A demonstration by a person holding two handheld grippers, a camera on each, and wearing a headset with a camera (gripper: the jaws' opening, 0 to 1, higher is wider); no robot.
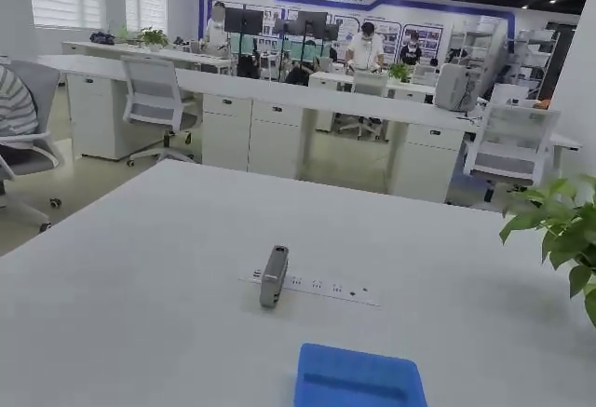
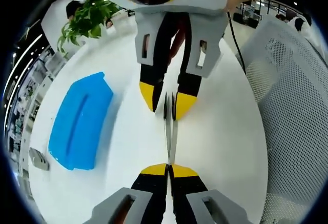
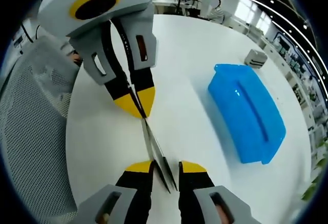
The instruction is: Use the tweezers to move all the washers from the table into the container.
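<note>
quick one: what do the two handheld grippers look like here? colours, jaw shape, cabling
They match. The left gripper and right gripper each have light grey angular jaw carriers with slotted cut-outs, black tapering fingers and yellow wedge-shaped tips. A thin black cable runs beside the right one. No lettering is legible on either.

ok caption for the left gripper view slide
The left gripper and right gripper grip the tweezers over the table, blue container nearby.

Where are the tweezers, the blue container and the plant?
tweezers (image 2: 170, 131), left gripper view, middle of the metal shaft.
blue container (image 3: 248, 114), right gripper view, centre of its top face.
plant (image 1: 563, 230), head view, leaves at the right edge.
</note>
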